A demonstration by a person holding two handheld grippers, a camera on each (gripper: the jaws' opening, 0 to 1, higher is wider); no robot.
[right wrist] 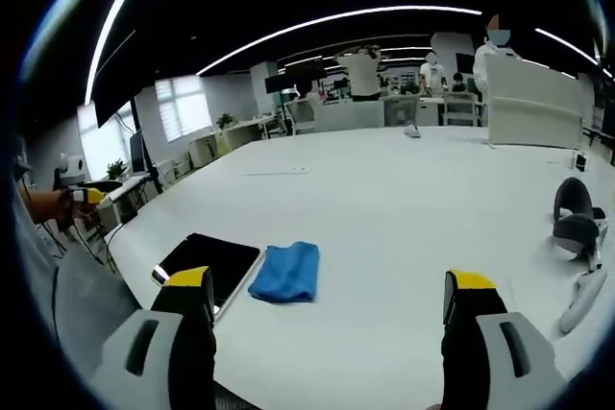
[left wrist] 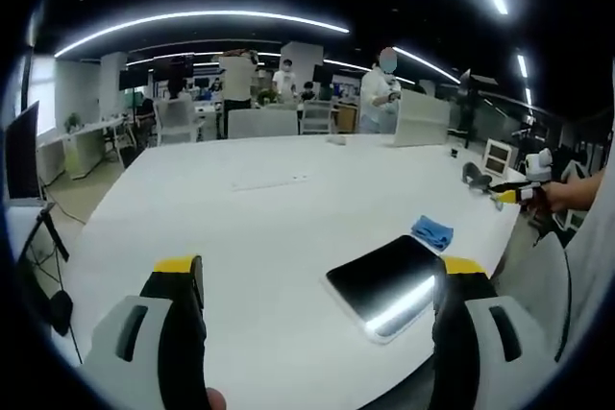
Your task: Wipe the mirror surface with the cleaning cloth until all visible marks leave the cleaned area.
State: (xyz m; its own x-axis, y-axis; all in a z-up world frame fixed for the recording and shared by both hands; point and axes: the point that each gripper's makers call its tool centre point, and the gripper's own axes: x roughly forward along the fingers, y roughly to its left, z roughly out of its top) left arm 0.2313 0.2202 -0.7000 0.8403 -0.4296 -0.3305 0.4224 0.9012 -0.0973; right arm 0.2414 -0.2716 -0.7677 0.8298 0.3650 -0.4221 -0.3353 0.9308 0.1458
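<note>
A dark rectangular mirror (left wrist: 387,281) lies flat on the white table (left wrist: 250,228) near its front edge, reflecting a ceiling light. A folded blue cloth (left wrist: 432,231) rests just beyond it. My left gripper (left wrist: 317,285) hangs open above the table, its right jaw beside the mirror. In the right gripper view the mirror (right wrist: 207,265) sits at the lower left with the blue cloth (right wrist: 286,272) touching its right side. My right gripper (right wrist: 329,300) is open, empty, hovering over the table (right wrist: 384,208) near the cloth. The other gripper (left wrist: 514,194) shows at the far right of the left gripper view.
A grey headset-like device (right wrist: 577,223) and a white handle (right wrist: 583,297) lie at the right of the table. A white box (right wrist: 533,93) and chairs stand at the far edge. People stand in the office behind.
</note>
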